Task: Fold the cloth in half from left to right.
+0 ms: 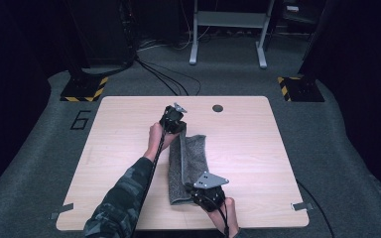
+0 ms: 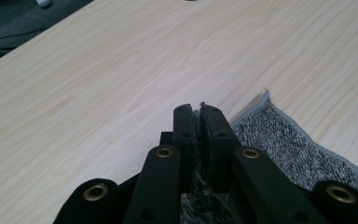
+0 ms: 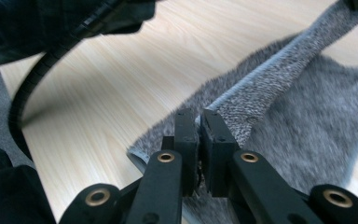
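A grey towel lies folded lengthwise near the middle of the light wooden table. My left gripper is at the towel's far end, shut on its edge; in the left gripper view its jaws pinch the cloth at my left gripper and the towel trails to the right. My right gripper is at the towel's near end, shut on the same edge. In the right gripper view, my right gripper clamps the towel's hem and the towel stretches away taut, lifted above the layer below.
A dark round hole sits in the table near its far edge. A sleeve in camouflage print and a black cable cross the table's left half. Grey carpet surrounds the table, with a metal stand beyond.
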